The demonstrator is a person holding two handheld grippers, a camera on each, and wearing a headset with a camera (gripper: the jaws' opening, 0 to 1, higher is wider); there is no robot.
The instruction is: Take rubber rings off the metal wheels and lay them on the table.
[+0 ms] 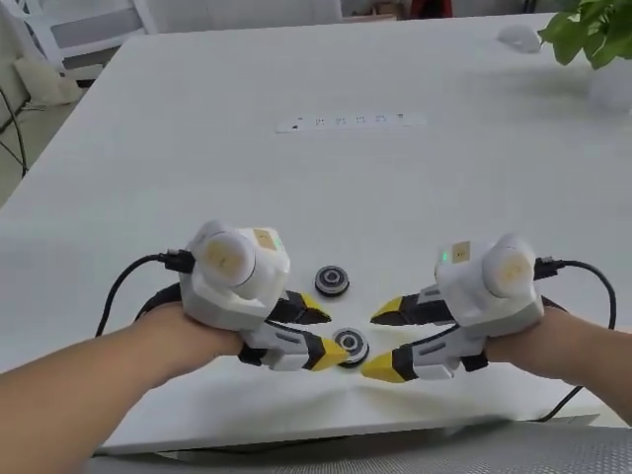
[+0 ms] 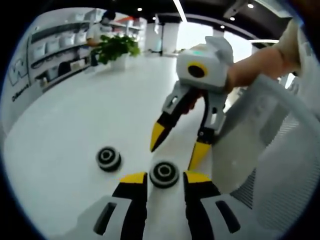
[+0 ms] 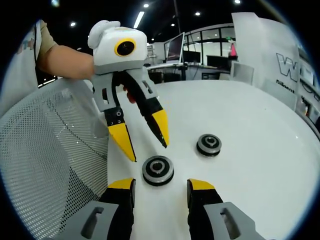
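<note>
Two grippers in glossy white plastic shells meet low over the front edge of a smooth white bench (image 1: 296,197), each held in a bare hand and each trailing one black cable (image 1: 128,281). On the left, the left gripper (image 1: 336,336) points inward. Its two fingers (image 2: 134,186) are black, tapering to pointed yellow tips, and stand moderately apart, the gap about as wide as a wheel. Two wheels lie flat between the grippers, both small round discs of concentric silvery metal and dark rubber-looking bands around a dark hub. The far wheel (image 1: 332,280) sits alone on open bench, a little beyond the fingertips and touched by nothing. The near wheel (image 1: 351,346) lies right in the gap between the left gripper's yellow tips in the left gripper view; whether they press its rim I cannot tell. Opposite, the right gripper (image 1: 368,344) points back at it with the same black-and-yellow fingers (image 3: 200,186), parted to a similar width and holding nothing. In the right gripper view the near wheel rests just ahead of their gap, clear of both tips. Farther back on the bench lies one flat white socket strip (image 1: 351,121), and at the far right corner one leafy green plant (image 1: 592,30).
</note>
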